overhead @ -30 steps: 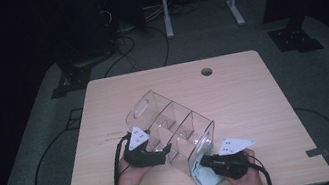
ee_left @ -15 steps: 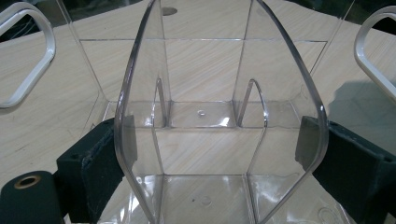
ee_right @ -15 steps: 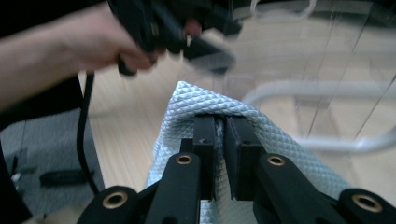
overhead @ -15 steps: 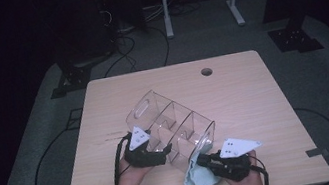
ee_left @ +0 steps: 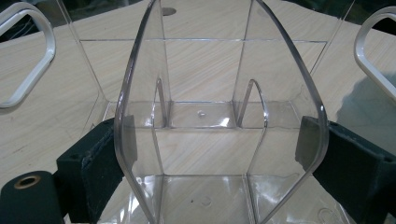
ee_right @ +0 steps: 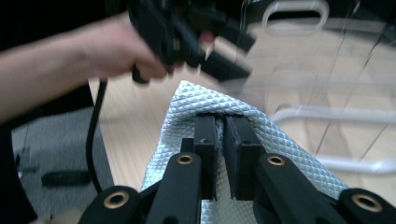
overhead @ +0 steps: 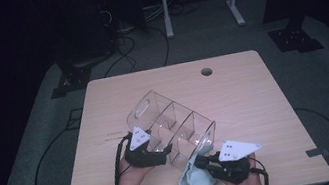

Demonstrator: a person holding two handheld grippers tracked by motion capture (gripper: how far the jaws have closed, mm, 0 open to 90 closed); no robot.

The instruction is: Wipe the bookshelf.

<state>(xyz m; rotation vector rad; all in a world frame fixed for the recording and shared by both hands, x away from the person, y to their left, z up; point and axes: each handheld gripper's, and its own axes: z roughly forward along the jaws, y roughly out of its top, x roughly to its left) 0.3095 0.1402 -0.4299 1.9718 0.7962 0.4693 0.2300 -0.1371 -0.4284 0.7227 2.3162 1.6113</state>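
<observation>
Fingers pinching cloth [ee_right: 187,100], organizer [overhead: 170,122] clamped

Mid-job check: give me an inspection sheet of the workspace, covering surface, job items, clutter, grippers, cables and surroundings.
Surface: light wooden table, round hole near the far edge.
Job's things: clear plastic organizer with dividers and handle cutouts; pale blue cloth at its near end.
Clutter: nothing seen.
Grippers: left gripper clamps one curved organizer wall between its fingers; right gripper is shut on the cloth.
Cables: a black cable loops from the left gripper.
Surroundings: dark room, grey floor mat, white frame and cables beyond the table.
</observation>
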